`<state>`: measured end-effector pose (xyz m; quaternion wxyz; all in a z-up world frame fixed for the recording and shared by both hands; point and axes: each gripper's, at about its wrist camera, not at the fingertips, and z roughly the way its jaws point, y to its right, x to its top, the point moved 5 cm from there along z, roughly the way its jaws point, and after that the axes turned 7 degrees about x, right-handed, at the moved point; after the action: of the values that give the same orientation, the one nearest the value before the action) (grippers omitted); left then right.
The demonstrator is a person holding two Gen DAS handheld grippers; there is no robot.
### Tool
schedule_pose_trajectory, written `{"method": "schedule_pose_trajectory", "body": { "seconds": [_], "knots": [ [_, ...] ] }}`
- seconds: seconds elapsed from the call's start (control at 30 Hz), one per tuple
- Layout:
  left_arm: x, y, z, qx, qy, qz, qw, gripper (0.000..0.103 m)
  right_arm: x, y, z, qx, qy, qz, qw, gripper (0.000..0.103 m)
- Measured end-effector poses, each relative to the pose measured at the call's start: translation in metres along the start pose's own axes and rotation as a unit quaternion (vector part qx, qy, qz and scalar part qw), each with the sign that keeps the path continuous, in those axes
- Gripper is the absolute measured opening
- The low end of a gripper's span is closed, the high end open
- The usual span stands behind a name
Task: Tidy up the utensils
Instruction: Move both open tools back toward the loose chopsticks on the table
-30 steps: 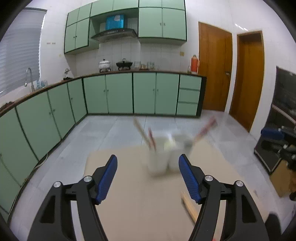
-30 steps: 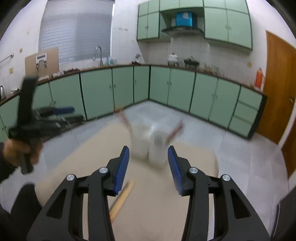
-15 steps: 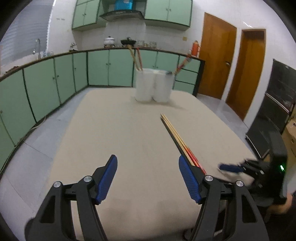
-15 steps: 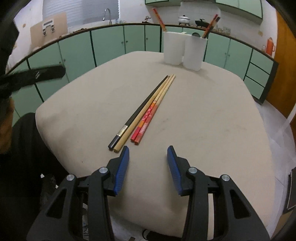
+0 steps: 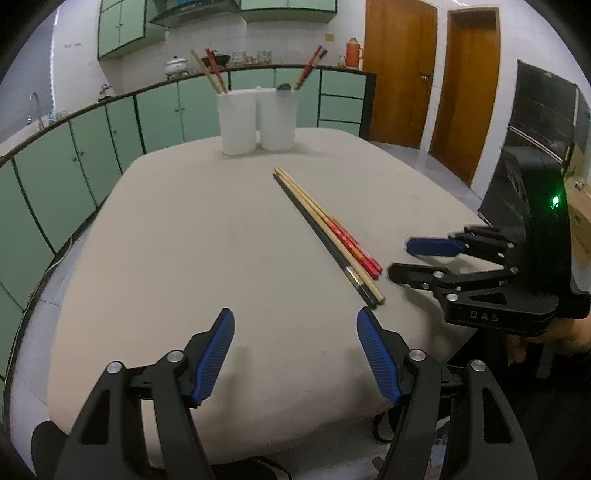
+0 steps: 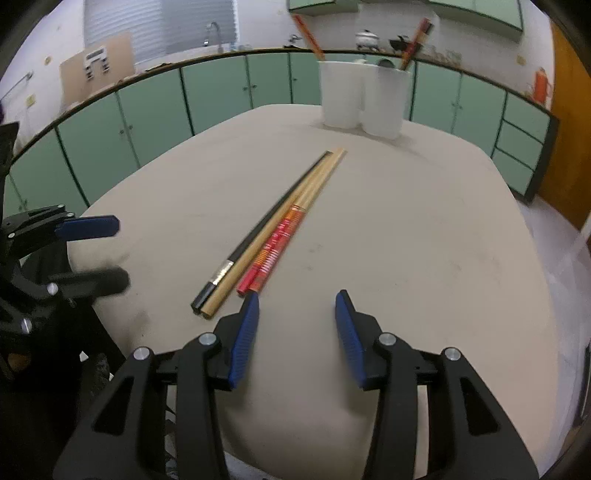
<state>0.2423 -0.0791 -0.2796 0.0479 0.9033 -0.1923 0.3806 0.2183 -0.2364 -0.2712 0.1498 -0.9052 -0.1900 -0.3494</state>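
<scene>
Both grippers have dropped toward the desk (image 5: 166,240); left gripper (image 5: 295,354) and right gripper (image 6: 295,328), jaws open and empty, flank the chopsticks (image 6: 273,229), ready for pickup.

You're in a kitchen w/ white tiled walls (image 5: 295,40). Green base cabinets (image 6: 221,96) curve round the left and far sides under a dark worktop; green wall cabinets (image 5: 125,26) hang above. Two wooden doors (image 5: 400,66) stand far right. A window w/ closed blinds (image 6: 122,22) sits far left, faucet (image 6: 214,33) below it. Floor (image 5: 406,151) is pale tile. The beige counter (image 5: 221,229) fills the near middle.
</scene>
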Motion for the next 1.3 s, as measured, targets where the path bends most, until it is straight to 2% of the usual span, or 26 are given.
{"method": "schedule_pose_trajectory", "body": {
  "seconds": [0.17,0.27,0.37,0.57,0.73,0.83,1.03,1.2,1.3],
  "knots": [
    [-0.003,0.010,0.008,-0.009,-0.016,0.015,0.9997,0.068,0.005,0.003,0.006,-0.001,0.004,0.001,1.000,0.043],
    [-0.006,0.018,0.016,-0.015,-0.024,0.019,0.9994,0.068,0.007,0.013,0.007,-0.026,0.006,0.005,1.000,0.044],
    [-0.002,0.024,0.023,-0.017,-0.025,0.019,0.9994,0.068,0.005,0.024,0.004,-0.025,0.008,0.026,0.999,0.044],
    [0.002,0.028,0.032,-0.010,-0.024,0.022,0.9994,0.069,0.003,0.018,0.002,-0.016,0.006,0.013,1.000,0.048],
    [0.006,0.016,0.039,0.028,-0.026,0.002,0.9993,0.070,0.004,0.013,0.003,-0.013,0.004,0.005,1.000,0.049],
    [0.007,0.002,0.041,0.038,-0.027,-0.012,0.9988,0.070,0.007,0.009,0.007,-0.008,0.004,-0.002,1.000,0.051],
    [0.011,0.013,0.034,-0.003,-0.014,0.000,0.9999,0.069,0.014,0.010,0.015,-0.025,0.006,-0.013,1.000,0.054],
    [0.013,0.017,0.044,-0.001,-0.022,0.004,0.9998,0.069,0.013,0.024,0.013,-0.031,0.008,0.005,0.999,0.052],
    [0.016,0.018,0.046,-0.010,-0.021,0.004,0.9997,0.069,0.012,0.023,0.011,-0.015,0.011,0.004,1.000,0.052]
  ]
}}
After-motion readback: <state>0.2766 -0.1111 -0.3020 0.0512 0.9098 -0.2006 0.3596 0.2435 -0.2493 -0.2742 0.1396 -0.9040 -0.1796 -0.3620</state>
